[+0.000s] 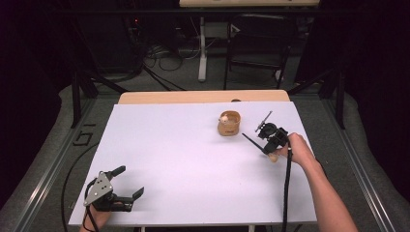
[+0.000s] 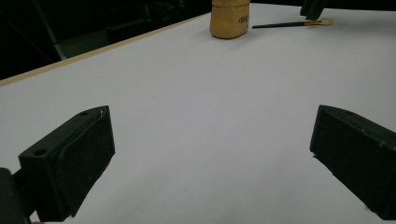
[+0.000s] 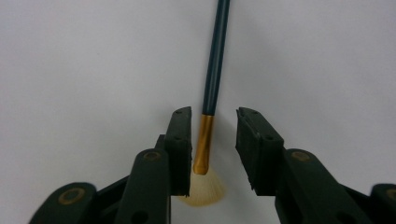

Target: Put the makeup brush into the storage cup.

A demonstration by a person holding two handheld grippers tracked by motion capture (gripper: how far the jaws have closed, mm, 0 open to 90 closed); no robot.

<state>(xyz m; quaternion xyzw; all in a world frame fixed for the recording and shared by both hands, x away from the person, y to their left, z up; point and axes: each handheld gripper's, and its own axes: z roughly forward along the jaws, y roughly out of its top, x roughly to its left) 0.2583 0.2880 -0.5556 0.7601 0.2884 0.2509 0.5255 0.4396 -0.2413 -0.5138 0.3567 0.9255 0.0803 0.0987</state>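
Gold ferrule of the brush point(image 3: 204, 142) lies flat on the table point(image 1: 183, 159) between my right gripper's point(image 3: 214, 140) jaws, not yet pinched, so I can lift it. My left gripper point(image 2: 212, 154) rests open, spare.

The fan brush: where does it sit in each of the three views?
High view: fan brush on the white table, right of middle, under the right gripper.
Left gripper view: top edge, right.
Right gripper view: centre, gold ferrule between the jaws.
Shared landmark: the tan cup beside it.
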